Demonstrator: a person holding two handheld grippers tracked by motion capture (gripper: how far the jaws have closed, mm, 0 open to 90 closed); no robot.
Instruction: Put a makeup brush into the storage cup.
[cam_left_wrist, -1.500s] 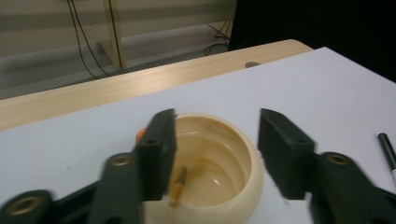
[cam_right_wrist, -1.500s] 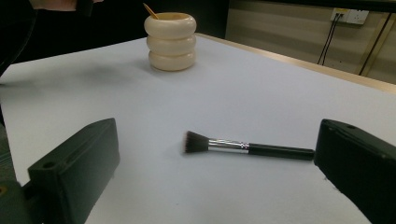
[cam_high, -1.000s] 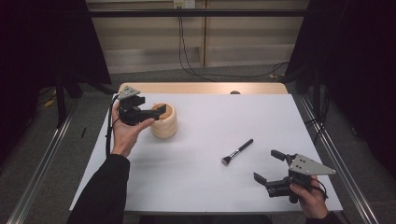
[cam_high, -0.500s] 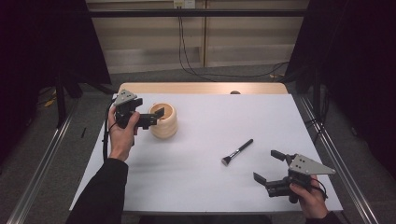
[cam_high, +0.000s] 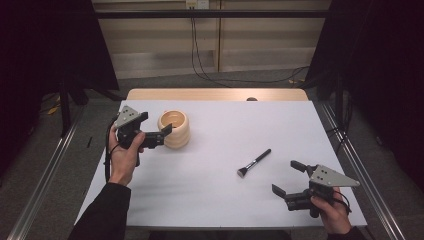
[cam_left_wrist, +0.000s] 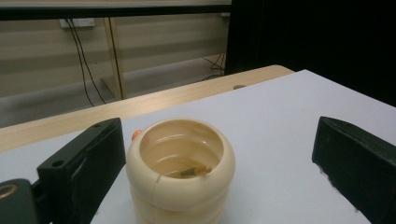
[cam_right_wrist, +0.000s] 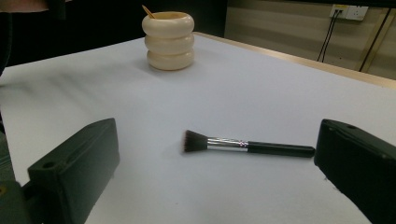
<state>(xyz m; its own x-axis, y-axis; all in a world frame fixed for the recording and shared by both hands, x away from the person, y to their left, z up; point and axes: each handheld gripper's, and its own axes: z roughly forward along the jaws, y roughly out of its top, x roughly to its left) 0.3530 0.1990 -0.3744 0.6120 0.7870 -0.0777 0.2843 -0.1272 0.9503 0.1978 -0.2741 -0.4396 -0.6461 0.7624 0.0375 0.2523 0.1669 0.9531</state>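
While spread wide, left gripper (cam_high: 159, 131): matte black jaws flanking the pot, one beside its wall.
Pot (cam_high: 174, 128): glossy cream, three stacked rings, left of centre; inside lies a small stick (cam_left_wrist: 194, 171).
Right gripper (cam_high: 290, 178): parted, lower right, empty.
Brush (cam_high: 254, 163): black handle, silver ferrule, dark bristles, centre-right.

Open table (cam_high: 220, 200) around the brush (cam_high: 254, 163); only the holder (cam_high: 175, 129) stands far-left.
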